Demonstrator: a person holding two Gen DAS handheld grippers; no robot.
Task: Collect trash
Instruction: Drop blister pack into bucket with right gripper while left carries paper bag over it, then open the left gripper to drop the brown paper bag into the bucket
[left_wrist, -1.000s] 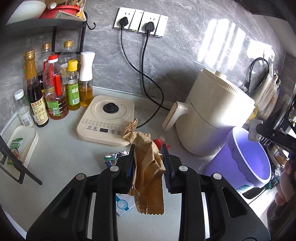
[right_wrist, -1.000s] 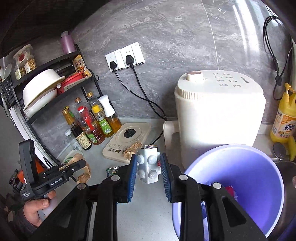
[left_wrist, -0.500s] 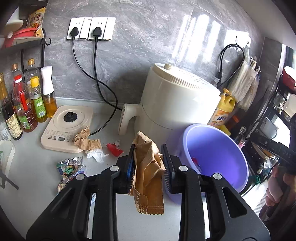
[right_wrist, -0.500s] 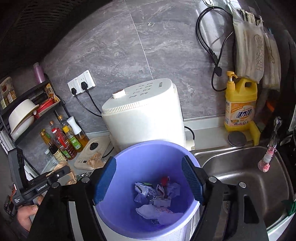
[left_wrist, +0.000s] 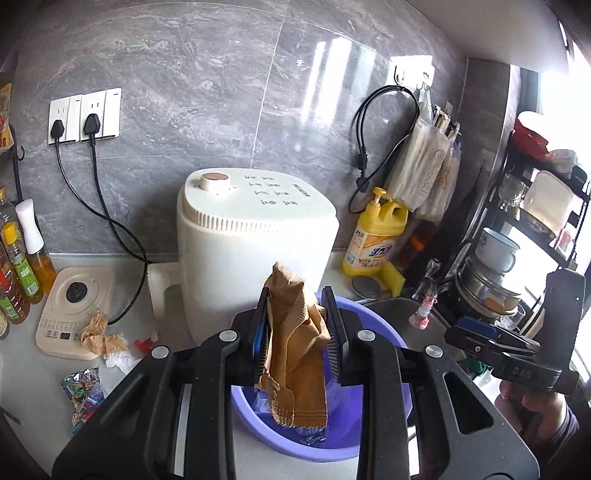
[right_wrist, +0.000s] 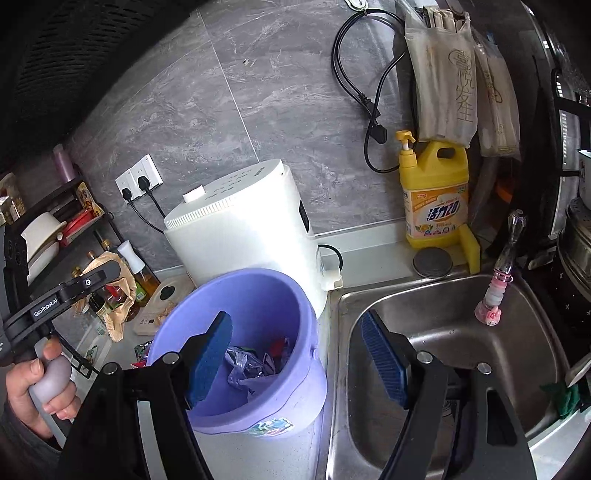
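My left gripper (left_wrist: 297, 325) is shut on a crumpled brown paper wrapper (left_wrist: 295, 354) and holds it above the purple bin (left_wrist: 369, 424). The same wrapper (right_wrist: 118, 295) shows at the left of the right wrist view, to the left of the bin (right_wrist: 258, 406). My right gripper (right_wrist: 295, 339) is open and empty, between the bin's right rim and the steel sink (right_wrist: 443, 332). The bin holds several crumpled wrappers (right_wrist: 251, 362). More trash lies on the counter: crumpled brown paper (left_wrist: 98, 334), white tissue (left_wrist: 118, 360), a red scrap (left_wrist: 142, 341) and a foil wrapper (left_wrist: 83, 387).
A white air fryer (left_wrist: 255, 251) stands behind the bin. A beige induction base (left_wrist: 74, 314) and oil bottles (left_wrist: 22, 266) stand at the left. Yellow detergent (right_wrist: 436, 195) and a faucet (right_wrist: 506, 266) are by the sink. A dish rack (left_wrist: 535, 221) is at the right.
My left gripper carried the brown wrapper to the right, from over the counter to above the bin. My right gripper let the white block go, opened and swung right toward the sink.
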